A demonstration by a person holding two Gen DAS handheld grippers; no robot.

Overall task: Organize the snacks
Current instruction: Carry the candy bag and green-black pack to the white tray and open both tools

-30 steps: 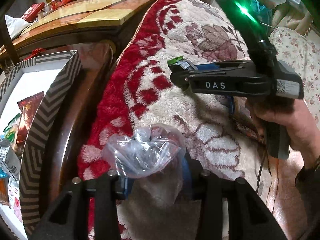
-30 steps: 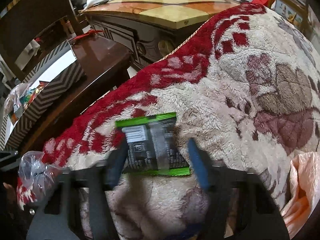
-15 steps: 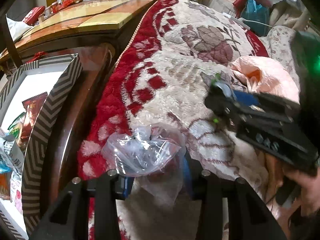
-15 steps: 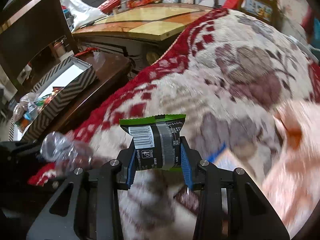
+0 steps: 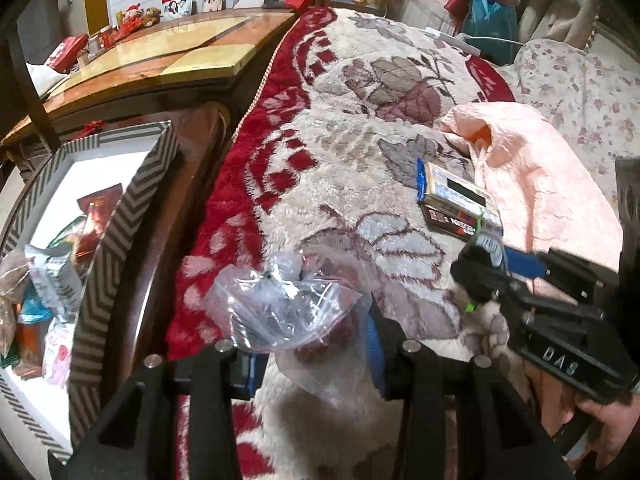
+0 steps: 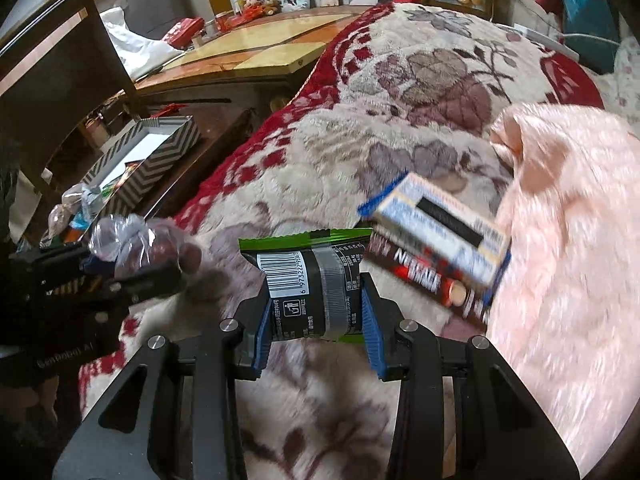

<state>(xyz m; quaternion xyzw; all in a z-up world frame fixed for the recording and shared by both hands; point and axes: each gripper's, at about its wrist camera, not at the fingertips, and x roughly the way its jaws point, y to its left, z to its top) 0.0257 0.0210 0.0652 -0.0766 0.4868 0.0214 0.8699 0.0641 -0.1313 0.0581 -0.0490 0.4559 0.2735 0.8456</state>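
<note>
My left gripper is shut on a clear plastic bag and holds it above the red and cream blanket. The bag also shows at the left of the right wrist view. My right gripper is shut on a black and green snack packet, lifted off the blanket. In the left wrist view the right gripper is at the right. A white and blue box lies on a dark Nescafe packet just right of the held packet. A chevron-patterned box holds several snacks at the left.
A pink quilted cloth lies on the blanket at the right. The chevron box stands on a dark wooden side table. A larger wooden table stands behind it. The blanket covers the middle.
My right gripper closed on the green packet, lifted it and carried it back to the right, near the box and Nescafe packet. My left gripper kept hold of the plastic bag.
</note>
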